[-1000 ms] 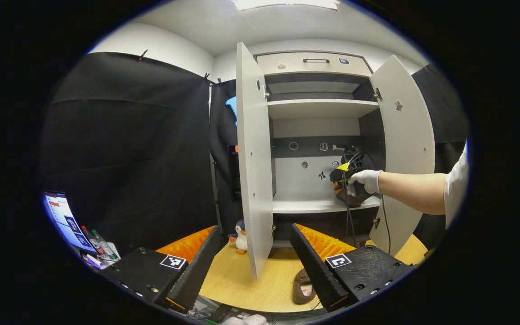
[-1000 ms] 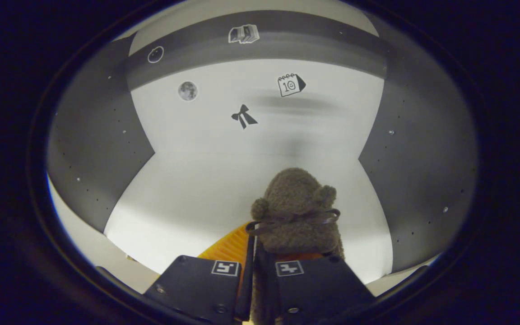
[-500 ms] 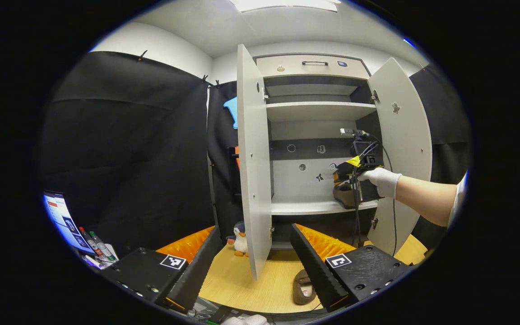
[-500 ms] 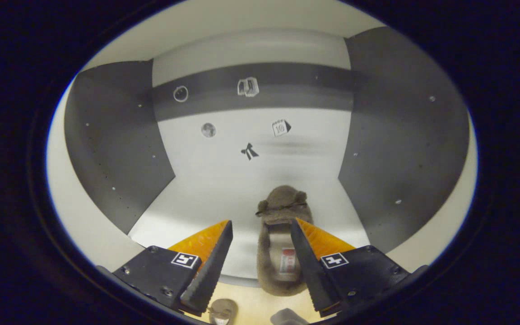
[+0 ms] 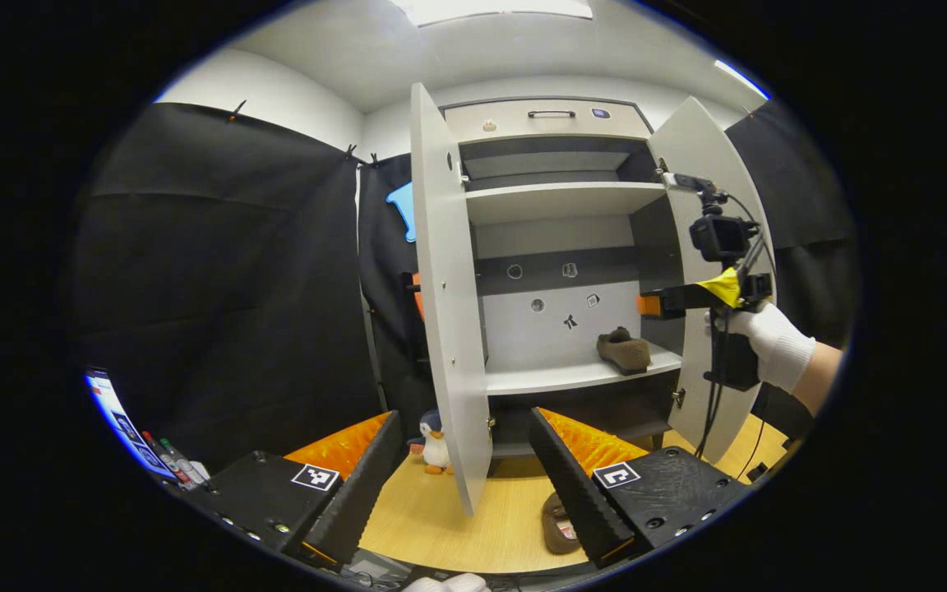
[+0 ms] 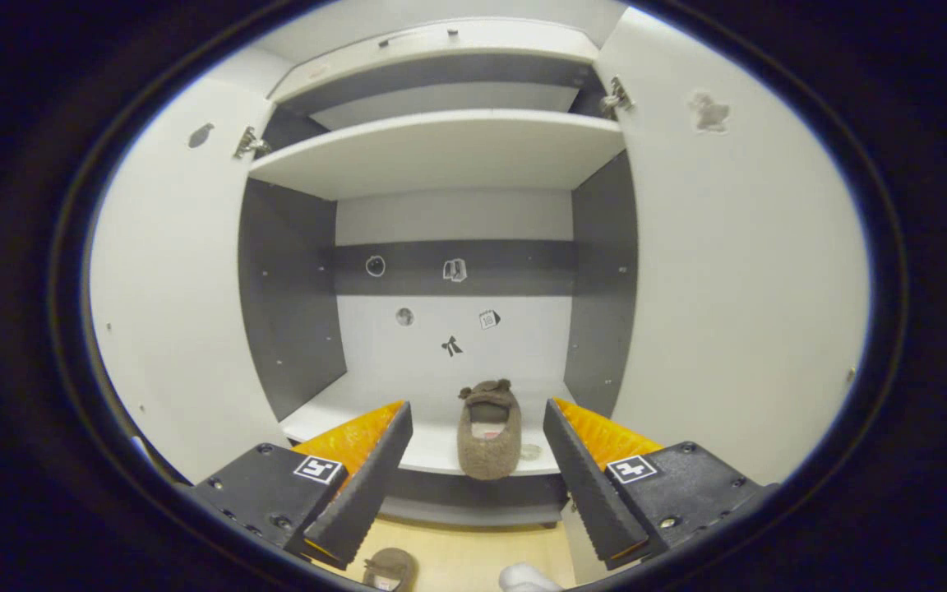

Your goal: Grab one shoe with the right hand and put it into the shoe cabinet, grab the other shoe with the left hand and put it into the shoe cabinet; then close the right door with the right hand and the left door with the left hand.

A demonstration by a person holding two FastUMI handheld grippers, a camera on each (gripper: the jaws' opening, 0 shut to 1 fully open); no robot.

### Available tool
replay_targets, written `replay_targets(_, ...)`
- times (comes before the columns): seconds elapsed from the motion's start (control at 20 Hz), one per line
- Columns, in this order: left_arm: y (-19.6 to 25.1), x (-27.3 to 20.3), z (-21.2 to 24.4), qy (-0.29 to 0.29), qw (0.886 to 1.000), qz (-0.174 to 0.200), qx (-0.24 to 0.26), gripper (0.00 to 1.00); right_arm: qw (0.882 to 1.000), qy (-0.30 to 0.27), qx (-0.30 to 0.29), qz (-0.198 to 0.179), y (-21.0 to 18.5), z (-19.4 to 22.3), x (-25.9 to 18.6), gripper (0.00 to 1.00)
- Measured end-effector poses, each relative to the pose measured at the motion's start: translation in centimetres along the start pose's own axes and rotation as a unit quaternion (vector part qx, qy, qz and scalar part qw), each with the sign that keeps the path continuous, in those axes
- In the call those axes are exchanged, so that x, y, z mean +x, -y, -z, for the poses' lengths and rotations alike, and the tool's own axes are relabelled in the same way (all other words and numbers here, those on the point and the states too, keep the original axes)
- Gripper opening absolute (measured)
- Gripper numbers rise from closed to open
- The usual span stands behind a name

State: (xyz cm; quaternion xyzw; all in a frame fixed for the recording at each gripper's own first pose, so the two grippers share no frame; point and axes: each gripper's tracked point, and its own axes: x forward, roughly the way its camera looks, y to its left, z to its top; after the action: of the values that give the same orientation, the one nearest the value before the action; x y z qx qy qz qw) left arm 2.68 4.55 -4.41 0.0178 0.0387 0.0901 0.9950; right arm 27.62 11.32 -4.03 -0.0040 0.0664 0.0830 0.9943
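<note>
The shoe cabinet stands with its left door and right door both swung open. One brown fuzzy shoe lies on the lower shelf, toe toward the back wall; the right gripper view has this shoe straight ahead. My right gripper is open, holds nothing and hangs outside the cabinet. In the left gripper view a gloved hand holds the right gripper by the right door. The other shoe lies on the wooden floor, half hidden behind a finger of my open left gripper.
A penguin toy stands on the wooden floor beside the left door's foot. A screen and some bottles sit at the lower left. Black cloth walls flank the cabinet. A drawer tops it, above an upper shelf.
My right gripper opened, left the shoe on the lower shelf and drew back out of the cabinet, rising to the right. The left gripper hardly moved.
</note>
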Motion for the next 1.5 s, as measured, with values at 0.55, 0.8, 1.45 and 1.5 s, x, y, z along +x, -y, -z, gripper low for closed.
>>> replay_targets(0.55, 4.5, 2.0, 1.2, -0.007, 0.997, 0.075, 0.001, 0.96, 0.999, -0.007, -0.001, 0.048, 6.0, 9.7, -16.0, 1.00)
replay_targets(0.8, 7.3, 3.9, 8.5, -0.050, 0.993, 0.107, 0.005, 0.96, 0.996, -0.026, 0.006, 0.090, 9.4, 10.5, -18.1, 1.00)
replay_targets(1.45, 12.2, 8.3, 34.2, -0.275, 0.950, 0.146, 0.030, 0.97, 0.977, -0.115, -0.007, 0.179, 15.4, 15.4, -22.3, 1.00)
replay_targets(1.5, 12.3, 9.1, 35.1, -0.280, 0.948, 0.146, 0.030, 0.97, 0.976, -0.120, -0.006, 0.184, 15.6, 15.7, -22.4, 1.00)
